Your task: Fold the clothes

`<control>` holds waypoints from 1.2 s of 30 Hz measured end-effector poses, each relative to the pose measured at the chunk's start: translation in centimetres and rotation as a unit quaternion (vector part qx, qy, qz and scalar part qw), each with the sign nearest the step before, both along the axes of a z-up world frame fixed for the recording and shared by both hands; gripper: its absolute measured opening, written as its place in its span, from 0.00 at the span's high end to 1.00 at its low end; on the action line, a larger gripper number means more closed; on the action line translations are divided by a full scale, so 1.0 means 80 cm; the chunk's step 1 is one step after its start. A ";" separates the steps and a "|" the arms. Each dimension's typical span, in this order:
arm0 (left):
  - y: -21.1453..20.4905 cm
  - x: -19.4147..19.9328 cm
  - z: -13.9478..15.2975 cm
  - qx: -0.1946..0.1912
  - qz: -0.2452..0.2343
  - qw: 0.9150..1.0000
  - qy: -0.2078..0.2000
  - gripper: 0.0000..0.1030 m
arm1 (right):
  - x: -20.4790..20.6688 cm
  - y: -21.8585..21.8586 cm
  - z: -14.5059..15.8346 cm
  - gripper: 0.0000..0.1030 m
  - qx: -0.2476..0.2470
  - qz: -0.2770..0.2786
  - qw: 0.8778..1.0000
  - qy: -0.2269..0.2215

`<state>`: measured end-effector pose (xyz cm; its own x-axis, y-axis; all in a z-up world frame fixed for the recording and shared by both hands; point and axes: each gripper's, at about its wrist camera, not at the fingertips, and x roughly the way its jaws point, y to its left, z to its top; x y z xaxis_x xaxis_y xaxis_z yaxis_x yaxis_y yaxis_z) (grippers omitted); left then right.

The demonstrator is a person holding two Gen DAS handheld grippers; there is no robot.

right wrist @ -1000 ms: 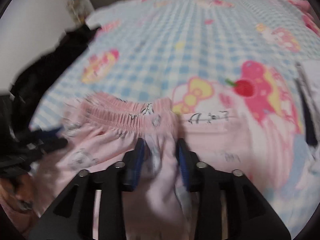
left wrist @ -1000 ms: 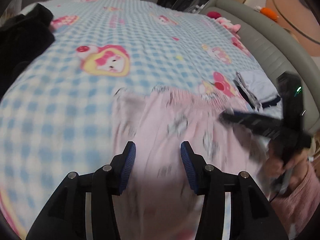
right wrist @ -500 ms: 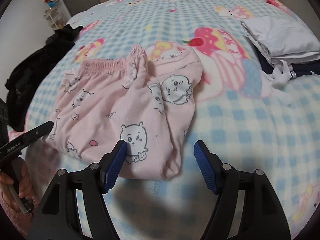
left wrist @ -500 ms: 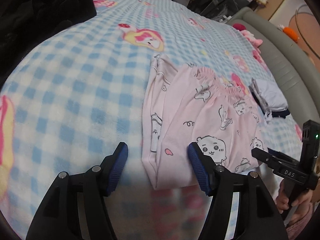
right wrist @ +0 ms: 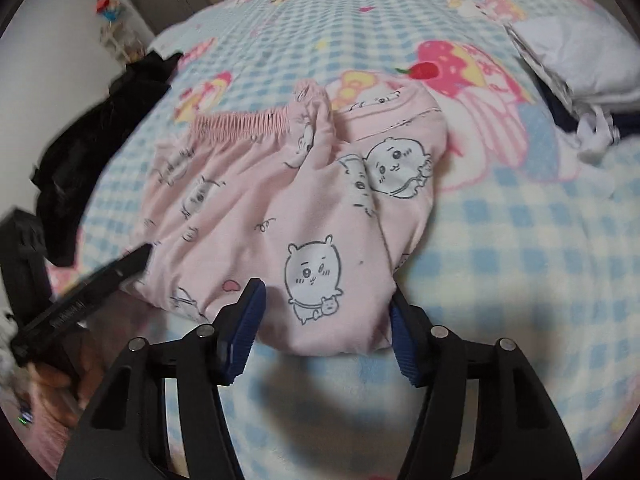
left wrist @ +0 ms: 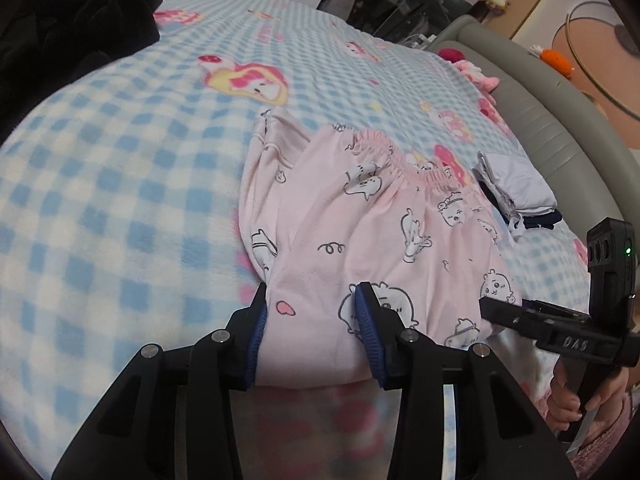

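Pink pyjama pants [left wrist: 372, 240] printed with cartoon animals lie folded on a blue checked blanket [left wrist: 120, 200], elastic waistband at the far side. My left gripper [left wrist: 312, 320] is open and straddles the near left corner of the pants, cloth filling the gap between its blue pads. From the right wrist view the same pants [right wrist: 300, 200] show a fold ridge down the middle. My right gripper [right wrist: 324, 328] is open wide around their near right edge. Each gripper shows in the other's view: the right one [left wrist: 560, 332] held by a hand, the left one [right wrist: 80, 296] blurred.
A black garment [left wrist: 68, 36] is heaped at the blanket's far left. A folded stack of white and navy clothes [right wrist: 580, 64] sits at the right. A grey padded bed frame [left wrist: 560, 112] curves along the right side, with pink plush toys [left wrist: 476, 76] by it.
Both grippers have come forward from just short of the pants, so the near edge now lies between their fingers. The left fingers stand closer together than half a second ago.
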<state>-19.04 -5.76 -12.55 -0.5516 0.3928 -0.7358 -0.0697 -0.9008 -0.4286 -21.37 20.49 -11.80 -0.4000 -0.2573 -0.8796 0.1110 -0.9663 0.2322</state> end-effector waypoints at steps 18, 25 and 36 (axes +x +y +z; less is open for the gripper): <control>-0.005 0.084 0.081 0.041 -0.004 0.997 0.072 0.88 | 0.072 0.020 0.089 0.86 -0.025 0.024 0.996 0.085; -0.005 0.113 0.010 0.007 -0.008 1.000 -0.029 0.83 | 0.119 0.046 0.011 0.83 -0.020 0.000 1.000 0.023; 0.001 0.165 0.038 0.002 0.024 0.999 0.033 0.71 | 0.162 0.050 0.052 0.66 0.006 -0.028 0.994 0.102</control>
<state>-5.84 -5.72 -9.54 -0.6176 0.3678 -0.6952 -0.0553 -0.9020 -0.4281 -8.38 24.47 -7.62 -0.5839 -0.2195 -0.7816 0.1012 -0.9749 0.1982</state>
